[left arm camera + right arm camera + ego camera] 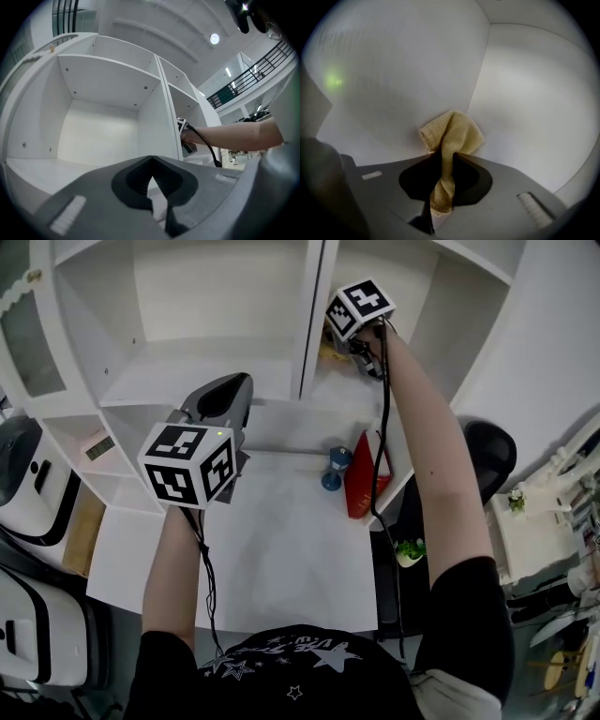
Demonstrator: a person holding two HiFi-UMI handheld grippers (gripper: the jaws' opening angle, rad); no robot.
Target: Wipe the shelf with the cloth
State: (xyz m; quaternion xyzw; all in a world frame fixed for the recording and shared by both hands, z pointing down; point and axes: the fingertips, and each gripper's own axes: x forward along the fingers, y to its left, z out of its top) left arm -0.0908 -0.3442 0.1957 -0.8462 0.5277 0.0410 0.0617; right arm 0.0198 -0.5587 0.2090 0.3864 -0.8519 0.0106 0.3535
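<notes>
Cloth [452, 131] in tight grip of right tongs [443, 154] inside shelf [525, 122]; left tongs [150, 159] together, empty; red box [361, 479] nearby.

Cloth [453, 133] in right gripper [443, 156] jaws, against shelf [393, 93] corner ahead. Left gripper [150, 160] outside, facing the neighbouring left compartment [103, 133].

My right gripper [443, 157] has its jaws closed on the yellow cloth [452, 136]. Bunched end pokes out far side, pressed against the white shelf wall [403, 70].
</notes>
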